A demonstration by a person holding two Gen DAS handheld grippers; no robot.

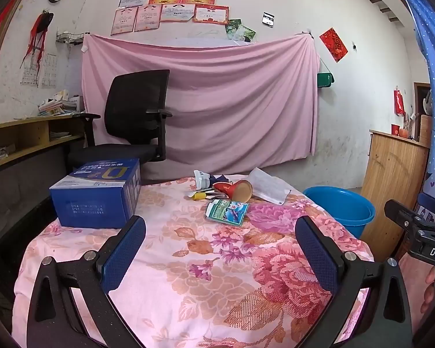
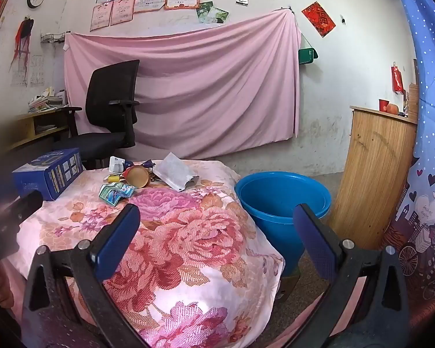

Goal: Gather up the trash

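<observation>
A heap of trash lies at the far side of the floral-clothed table (image 1: pixel 188 261): a green-blue snack wrapper (image 1: pixel 226 208), a tipped red paper cup (image 1: pixel 236 190), a white paper bag (image 1: pixel 268 185), a small yellow piece (image 1: pixel 199 196) and a white packet (image 1: pixel 201 177). A blue bucket (image 1: pixel 343 206) stands on the floor right of the table. My left gripper (image 1: pixel 220 235) hangs open over the near cloth, well short of the heap. My right gripper (image 2: pixel 217 223) is open too, above the table's right edge, with the bucket (image 2: pixel 281 200), wrapper (image 2: pixel 114 192) and cup (image 2: pixel 137 176) ahead.
A blue cardboard box (image 1: pixel 97 194) sits on the table's left side. Behind it stand a black office chair (image 1: pixel 133 121) and a wooden shelf (image 1: pixel 29 136). A pink sheet (image 1: pixel 206 95) hangs on the wall. A wooden cabinet (image 2: pixel 374 179) stands right of the bucket, beside a blue curtain (image 2: pixel 429 116).
</observation>
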